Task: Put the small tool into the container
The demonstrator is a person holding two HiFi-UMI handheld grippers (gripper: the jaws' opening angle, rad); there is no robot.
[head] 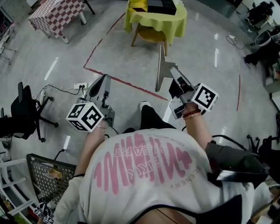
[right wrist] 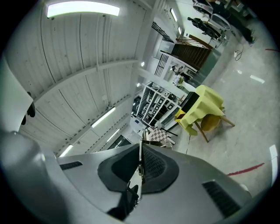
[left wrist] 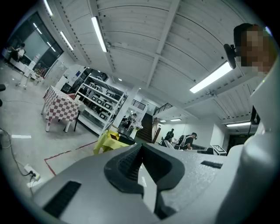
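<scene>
A: Looking at the right gripper (right wrist: pixel 140 151): pressing shut on the small tool (right wrist: pixel 140 164), a thin metal strip standing upright between the pads and poking out past the tips.

B: Confirming that. Checking the left gripper (left wrist: pixel 141 149) too: jaws meeting at the tips, carrying nothing.

A: Holding both out in front of a white T-shirt (head: pixel 144 175), well above the grey floor (head: pixel 205 61). Spotting anything ahead?

B: Seeing a yellow-draped table (head: pixel 173 24) straight ahead, with black boxes (head: pixel 162 5) sitting on top and a chair (head: pixel 151 36) tucked under it.

A: And lying between here and there, a red tape line (head: pixel 127 82) running across the floor.

B: Noting a power strip (head: pixel 81 86) with cables just beyond the left gripper, and an office chair (head: pixel 24 111) further left.

A: Catching a black wire basket (head: pixel 41 179) low on the left, close by the left elbow, something small lying in it.

B: Picking out a checkered table (head: pixel 57 15) far off to the left, with shelving (left wrist: pixel 100 98) behind it in the left gripper view.
</scene>
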